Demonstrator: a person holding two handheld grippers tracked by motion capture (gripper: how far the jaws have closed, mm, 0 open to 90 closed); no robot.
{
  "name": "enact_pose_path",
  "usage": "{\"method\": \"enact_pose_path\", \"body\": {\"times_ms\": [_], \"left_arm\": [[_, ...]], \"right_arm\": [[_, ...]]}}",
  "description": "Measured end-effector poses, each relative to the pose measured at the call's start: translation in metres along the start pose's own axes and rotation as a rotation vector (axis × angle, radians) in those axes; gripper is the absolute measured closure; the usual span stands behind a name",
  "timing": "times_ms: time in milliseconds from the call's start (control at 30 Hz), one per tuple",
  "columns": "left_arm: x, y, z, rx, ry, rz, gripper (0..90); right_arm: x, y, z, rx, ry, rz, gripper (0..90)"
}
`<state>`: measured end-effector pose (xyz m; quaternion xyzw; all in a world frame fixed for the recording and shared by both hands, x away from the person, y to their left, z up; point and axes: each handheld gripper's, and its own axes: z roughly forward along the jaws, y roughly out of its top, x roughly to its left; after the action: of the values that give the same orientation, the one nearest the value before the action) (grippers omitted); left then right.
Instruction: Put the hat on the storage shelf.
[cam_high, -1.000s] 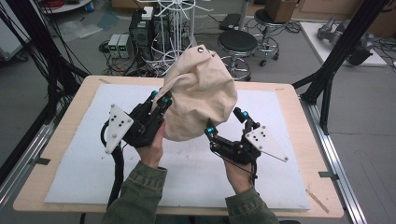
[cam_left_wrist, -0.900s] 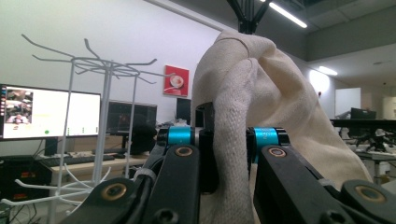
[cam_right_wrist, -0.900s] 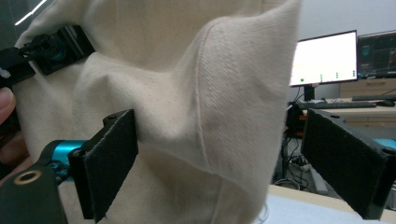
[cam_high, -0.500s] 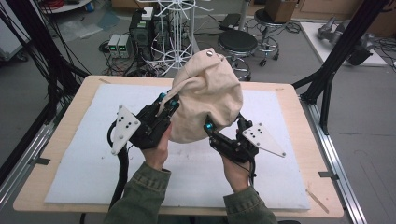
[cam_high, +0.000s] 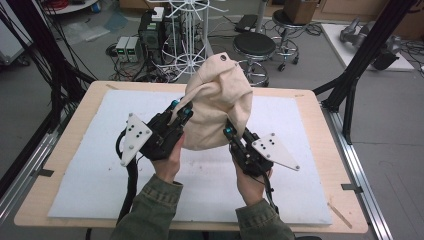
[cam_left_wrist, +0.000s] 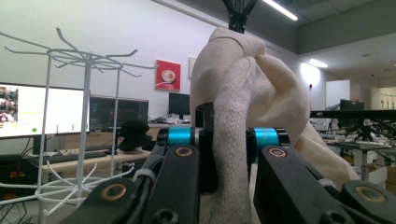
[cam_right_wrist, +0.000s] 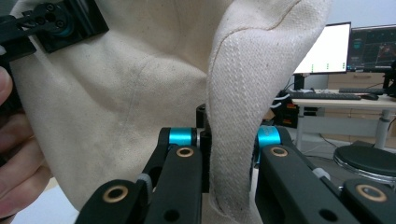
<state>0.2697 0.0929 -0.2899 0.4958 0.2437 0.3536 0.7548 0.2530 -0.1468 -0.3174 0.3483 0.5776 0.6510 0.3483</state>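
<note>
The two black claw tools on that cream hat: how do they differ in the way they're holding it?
The left gripper pinches the cream hat higher up, on its left side; the right gripper pinches lower, near the bottom edge on its right. The left points up-right, the right up-left. Both are shut on a fold of cloth, holding it above the white mat.

**What the cloth and the frame edges conceal**

The cream cloth bag hides both grippers' fingertips and the white mat behind it. Its contents cannot be told. In the right gripper view the bag runs off the top edge. The person's forearms are cut off at the near edge.
</note>
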Motion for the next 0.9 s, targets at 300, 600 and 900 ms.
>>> {"method": "enact_pose_path", "body": {"times_ms": [300,600,900], "left_arm": [[0.0014,0.0007,-0.0006,0.013,0.013,0.028,84.3],[0.0031,-0.0004,0.0006,0.033,0.021,0.034,79.5],[0.006,0.0006,0.0012,0.05,0.041,0.033,66.5]], "right_arm": [[-0.0001,0.0027,0.0,-0.005,0.01,-0.007,85.6],[-0.0009,0.0043,-0.0016,-0.016,-0.007,-0.024,85.5],[-0.0019,0.0068,-0.005,-0.056,-0.038,-0.051,85.6]]}}
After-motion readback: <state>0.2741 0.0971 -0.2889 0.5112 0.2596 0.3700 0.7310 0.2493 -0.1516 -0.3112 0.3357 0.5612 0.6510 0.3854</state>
